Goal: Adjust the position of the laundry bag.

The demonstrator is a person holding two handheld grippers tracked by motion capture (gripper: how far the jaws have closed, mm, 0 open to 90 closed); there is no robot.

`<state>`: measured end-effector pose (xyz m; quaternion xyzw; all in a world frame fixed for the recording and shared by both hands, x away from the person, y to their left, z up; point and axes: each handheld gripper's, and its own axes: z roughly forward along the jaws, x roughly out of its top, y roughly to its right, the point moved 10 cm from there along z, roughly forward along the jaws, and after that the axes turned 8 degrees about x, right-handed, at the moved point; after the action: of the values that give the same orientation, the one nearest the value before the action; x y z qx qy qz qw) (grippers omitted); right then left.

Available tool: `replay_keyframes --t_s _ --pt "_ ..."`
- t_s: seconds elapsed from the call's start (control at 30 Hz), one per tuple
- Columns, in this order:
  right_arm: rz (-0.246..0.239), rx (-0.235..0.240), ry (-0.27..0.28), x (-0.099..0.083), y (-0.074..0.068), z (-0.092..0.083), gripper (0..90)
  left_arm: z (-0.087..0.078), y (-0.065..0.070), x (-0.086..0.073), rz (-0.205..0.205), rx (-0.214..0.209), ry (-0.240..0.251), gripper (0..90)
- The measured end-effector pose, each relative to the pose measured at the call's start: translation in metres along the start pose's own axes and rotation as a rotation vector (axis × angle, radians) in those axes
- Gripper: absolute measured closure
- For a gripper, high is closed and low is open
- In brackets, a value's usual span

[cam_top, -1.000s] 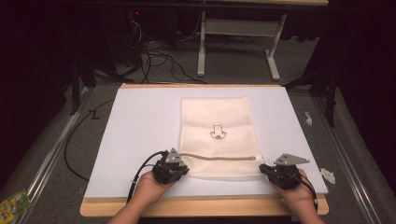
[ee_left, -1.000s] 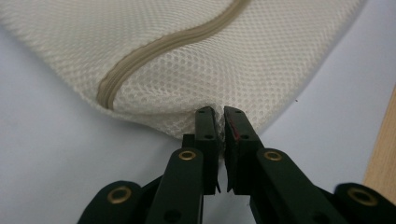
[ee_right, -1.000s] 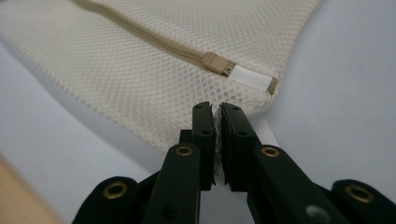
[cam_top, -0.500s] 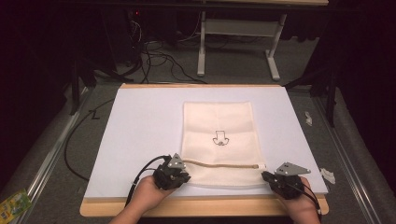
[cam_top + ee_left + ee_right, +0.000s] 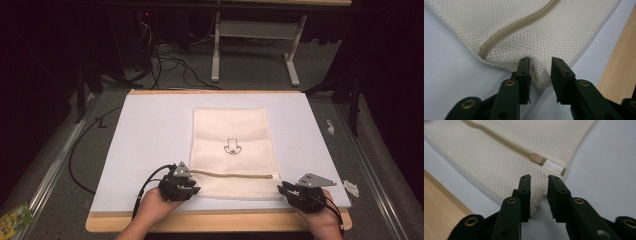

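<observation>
Both claws, left [image 5: 192,189] and right [image 5: 281,188], just opening, straddle mesh bag [image 5: 232,130] corners unpinched; zipper [image 5: 235,174] between, mat [image 5: 150,130] beneath.

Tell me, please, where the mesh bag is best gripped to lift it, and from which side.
Grip the mesh bag at its two near corners, coming in low from the table's near edge. It lies flat, so only the edges offer a fold; each corner already sits between open jaws there.

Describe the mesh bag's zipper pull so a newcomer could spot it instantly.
On the white sheet lies a cream mesh bag. Follow its tan zipper to the end by the right gripper. The zipper pull is the tan tab beside a white ribbed band.
</observation>
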<state>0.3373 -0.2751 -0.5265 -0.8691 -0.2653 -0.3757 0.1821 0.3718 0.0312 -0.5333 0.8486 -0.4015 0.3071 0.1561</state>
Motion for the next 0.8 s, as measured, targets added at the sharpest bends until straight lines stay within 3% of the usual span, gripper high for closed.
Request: replay_keyframes --t_s 0.13,0.17,0.2,0.23,0.27,0.3,0.43,0.6,0.7,0.8 --pt "0.026 -0.016 0.031 0.002 0.006 -0.004 65.7 -0.004 -0.007 0.004 -0.024 0.041 0.035 57.8" --pt "0.039 -0.025 0.045 0.003 0.011 -0.005 62.2 -0.008 -0.013 0.009 -0.056 0.053 0.074 56.1" --pt "0.039 -0.025 0.045 0.003 0.011 -0.005 62.2 -0.008 -0.013 0.009 -0.056 0.053 0.074 54.2" --pt "0.056 -0.032 0.052 0.003 0.015 -0.005 59.8 -0.012 -0.017 0.013 -0.077 0.064 0.121 53.2" --pt "0.056 -0.032 0.052 0.003 0.015 -0.005 59.8 -0.012 -0.017 0.013 -0.077 0.064 0.121 52.0" --pt "0.066 -0.034 0.057 0.003 0.018 -0.003 58.3 -0.015 -0.019 0.016 -0.078 0.087 0.157 50.4" --pt "0.085 -0.044 0.069 0.008 0.024 0.001 58.7 -0.017 -0.019 0.023 -0.051 0.133 0.217 46.1" --pt "0.088 -0.029 0.051 0.017 0.025 0.015 65.4 -0.016 -0.014 0.024 -0.033 0.123 0.223 45.9" --pt "0.077 -0.027 -0.01 0.017 0.023 0.032 67.3 -0.015 -0.013 0.029 -0.07 0.101 0.245 46.1" --pt "0.088 -0.035 -0.017 0.019 0.025 0.036 67.0 -0.013 -0.011 0.03 -0.081 0.083 0.25 46.1"
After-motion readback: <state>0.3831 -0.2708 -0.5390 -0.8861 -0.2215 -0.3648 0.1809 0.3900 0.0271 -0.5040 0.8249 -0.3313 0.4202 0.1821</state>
